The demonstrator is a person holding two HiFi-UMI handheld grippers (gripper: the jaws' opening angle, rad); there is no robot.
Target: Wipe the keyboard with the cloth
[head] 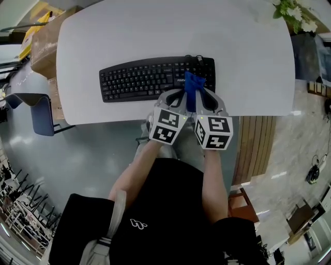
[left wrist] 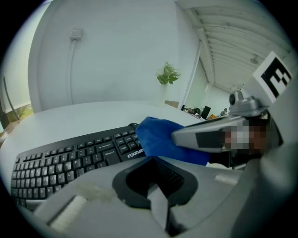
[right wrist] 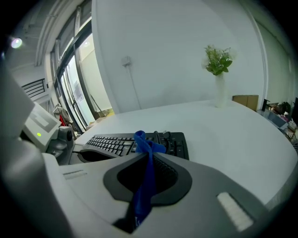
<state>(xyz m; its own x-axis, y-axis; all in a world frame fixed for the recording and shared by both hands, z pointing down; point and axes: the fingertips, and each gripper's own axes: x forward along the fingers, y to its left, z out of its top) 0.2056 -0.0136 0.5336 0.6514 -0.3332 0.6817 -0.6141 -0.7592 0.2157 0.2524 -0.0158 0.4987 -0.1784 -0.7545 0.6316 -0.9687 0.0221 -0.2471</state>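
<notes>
A black keyboard (head: 139, 78) (left wrist: 70, 160) (right wrist: 114, 143) lies on the white table (head: 155, 31), near its front edge. The blue cloth (head: 193, 85) (left wrist: 158, 135) (right wrist: 145, 153) hangs over the keyboard's right end. My right gripper (head: 200, 99) (right wrist: 146, 174) is shut on it, and a strip of cloth runs back between the jaws. My left gripper (head: 177, 99) (left wrist: 153, 186) is right beside it at the keyboard's front edge, shut with nothing in it. In the left gripper view the right gripper (left wrist: 219, 135) lies across the cloth.
A vase with a green plant (head: 296, 11) (right wrist: 218, 69) (left wrist: 166, 76) stands at the table's far right corner. Cardboard boxes (head: 46, 36) and a blue chair (head: 32, 107) are off the table's left side. The keyboard's cable (head: 199, 58) leaves its far right corner.
</notes>
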